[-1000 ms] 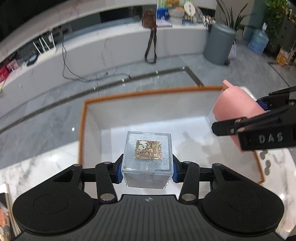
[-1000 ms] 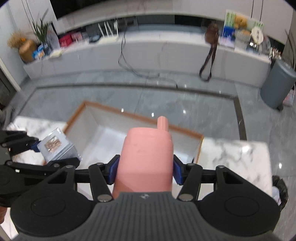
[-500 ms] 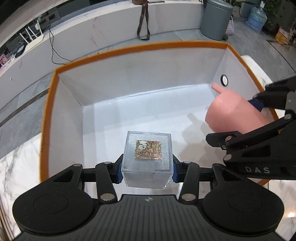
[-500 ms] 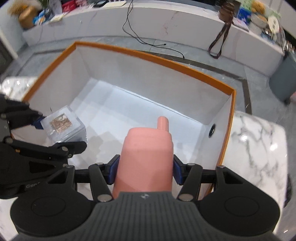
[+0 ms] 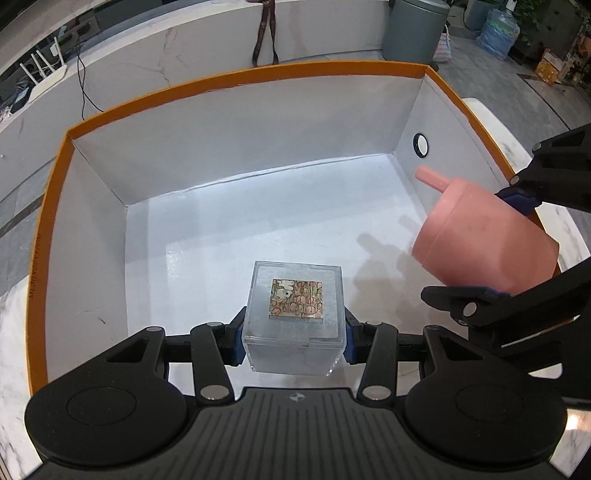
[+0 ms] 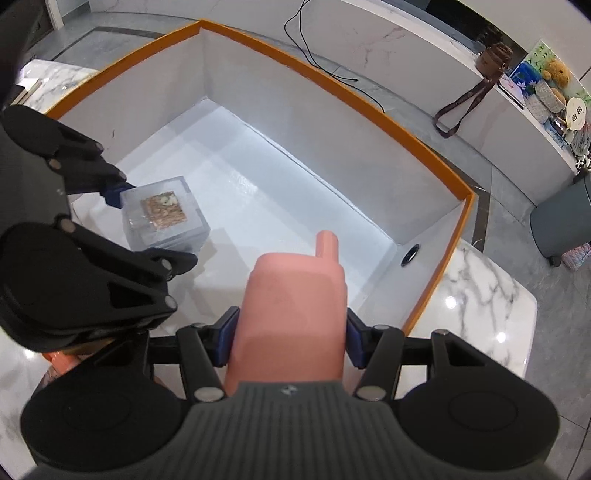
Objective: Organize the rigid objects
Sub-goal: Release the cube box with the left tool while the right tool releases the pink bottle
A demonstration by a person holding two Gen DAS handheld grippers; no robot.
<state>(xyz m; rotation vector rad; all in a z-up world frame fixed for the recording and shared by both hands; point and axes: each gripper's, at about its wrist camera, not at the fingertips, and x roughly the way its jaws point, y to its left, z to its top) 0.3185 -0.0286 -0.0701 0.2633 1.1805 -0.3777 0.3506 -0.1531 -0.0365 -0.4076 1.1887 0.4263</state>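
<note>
My left gripper [image 5: 293, 341] is shut on a clear plastic cube [image 5: 295, 314] with a patterned picture on top. It holds the cube over the near part of a white box with an orange rim [image 5: 240, 79]. My right gripper [image 6: 291, 338] is shut on a pink bottle [image 6: 291, 317] with a short spout that points into the box. The bottle also shows in the left wrist view [image 5: 484, 240], at the box's right wall. The cube also shows in the right wrist view [image 6: 162, 214], to the left of the bottle. The box floor [image 6: 266, 192] is bare.
The box stands on a white marble table [image 6: 484, 295]. Its right wall has a round hole [image 5: 421, 144]. Beyond lie a grey floor, a long white counter [image 5: 166, 77] with a cable and strap, and a grey bin [image 5: 413, 29].
Both grippers have moved forward and down over the box, each still holding its object. The box now fills both views and the bottle's spout is inside its walls.
</note>
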